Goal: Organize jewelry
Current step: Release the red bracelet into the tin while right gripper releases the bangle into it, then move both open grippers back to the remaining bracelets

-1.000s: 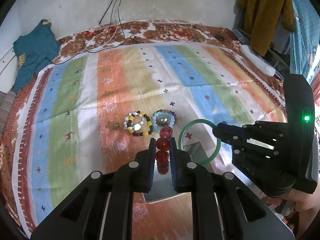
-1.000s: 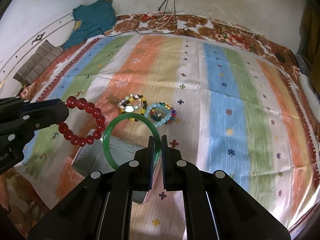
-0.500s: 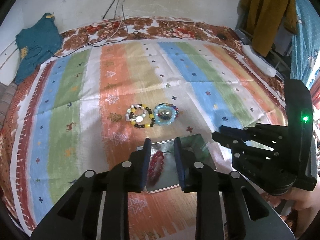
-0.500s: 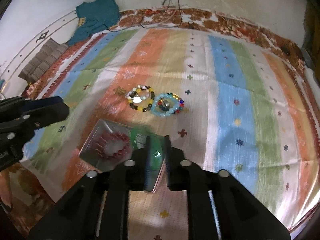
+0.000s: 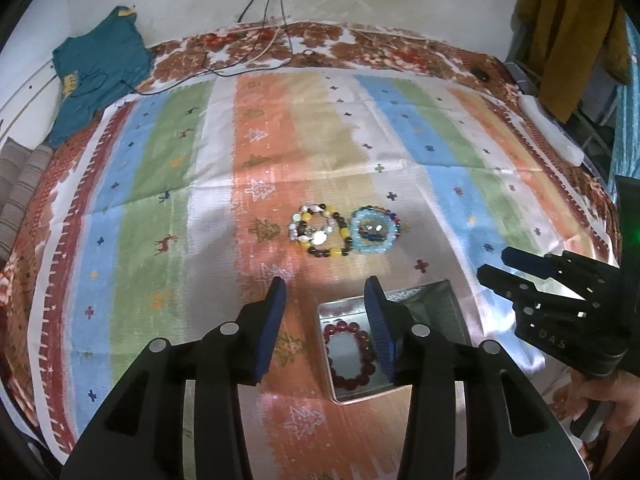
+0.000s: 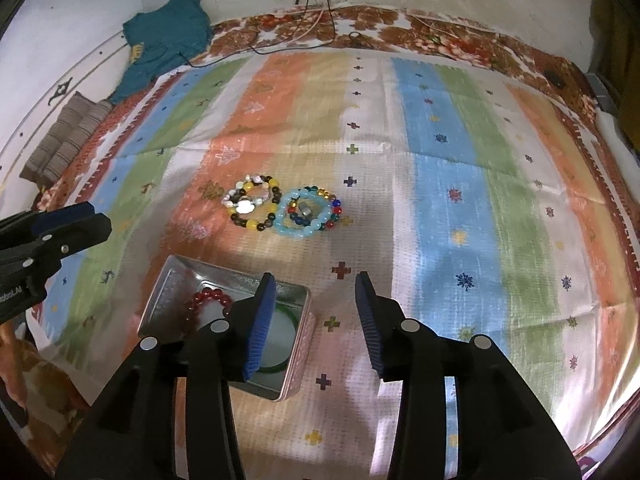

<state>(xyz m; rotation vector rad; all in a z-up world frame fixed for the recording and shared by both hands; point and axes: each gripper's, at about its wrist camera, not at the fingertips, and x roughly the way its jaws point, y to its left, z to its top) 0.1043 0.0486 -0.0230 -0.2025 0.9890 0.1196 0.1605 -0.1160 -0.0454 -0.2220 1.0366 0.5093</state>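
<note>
Jewelry is half sorted, as I read it: the red bead bracelet [image 5: 351, 354] and the green bangle [image 6: 280, 364] both lie inside the metal tin [image 6: 296, 332] on the bed's striped cover [image 6: 448, 168]. My left gripper [image 5: 325, 320] has its fingers [image 5: 276, 312] spreading apart with nothing between them, the tin just below and to their right. My right gripper [image 6: 311, 316] is also opening, empty, its left finger crossing over the tin's near corner. So I judge the drop is done and the release is finishing. Two pieces remain on the cover beyond the tin, touching each other: the yellow-and-dark bead bracelet [image 6: 252, 208] and the pale blue bead bracelet [image 6: 308, 216]. Next I would reach forward past the tin, one gripper per bracelet, and close on a bead strand. Both grippers tilt steeply down toward the bed, side by side, the person's hand [image 5: 600, 396] showing under the right one.
</note>
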